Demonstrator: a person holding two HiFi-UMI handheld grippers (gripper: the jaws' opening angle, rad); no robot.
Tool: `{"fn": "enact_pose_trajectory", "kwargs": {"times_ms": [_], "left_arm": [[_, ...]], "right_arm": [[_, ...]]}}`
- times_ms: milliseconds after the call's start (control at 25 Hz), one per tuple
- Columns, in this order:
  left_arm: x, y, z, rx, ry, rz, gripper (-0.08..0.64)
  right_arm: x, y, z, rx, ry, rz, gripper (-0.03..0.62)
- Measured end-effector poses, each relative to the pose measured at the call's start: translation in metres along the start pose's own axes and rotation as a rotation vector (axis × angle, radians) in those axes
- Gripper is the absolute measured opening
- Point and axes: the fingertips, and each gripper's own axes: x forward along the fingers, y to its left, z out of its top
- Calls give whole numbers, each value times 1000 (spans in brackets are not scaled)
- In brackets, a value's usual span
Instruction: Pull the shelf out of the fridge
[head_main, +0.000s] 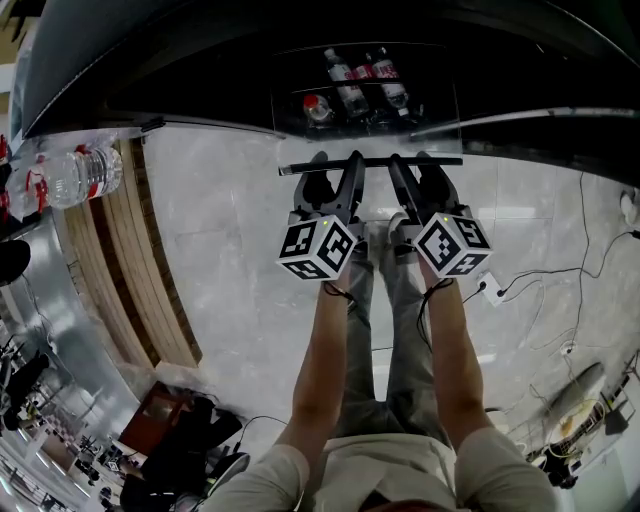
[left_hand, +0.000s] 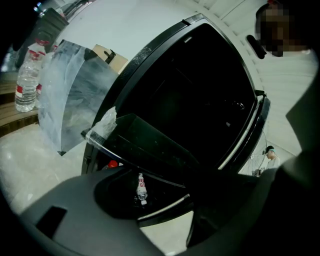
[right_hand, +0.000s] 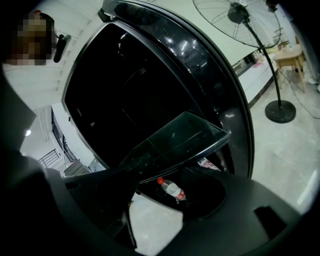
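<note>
Glass, stiff and smooth, makes up the shelf (head_main: 375, 161). I judge it fairly heavy for its thickness, brittle at the corners and slippery on the bare pane. It lies at twelve o'clock from the person, its dark front bar out over the floor and its back edge inside the fridge (head_main: 520, 60).

The left gripper (head_main: 338, 165) is clamped on the bar toward its nine o'clock end. The right gripper (head_main: 413, 165) is clamped toward the three o'clock end, with a short bare stretch between them. Each gripper view shows the pane's edge running in between that gripper's jaws.

The bar looks like the right place to hold, not the pane. An even draw from both sides should stop it jamming. The back will probably sag once it is free, above the bottles (head_main: 345, 85) lying underneath.
</note>
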Motion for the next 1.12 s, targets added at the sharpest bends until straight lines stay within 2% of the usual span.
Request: {"fn": "enact_pose_trajectory", "kwargs": {"times_ms": [1120], "left_arm": [[-38,-6,-26,-11,21,13,284]], "right_arm": [[-38,2,-26,-3,29,1,259]]}}
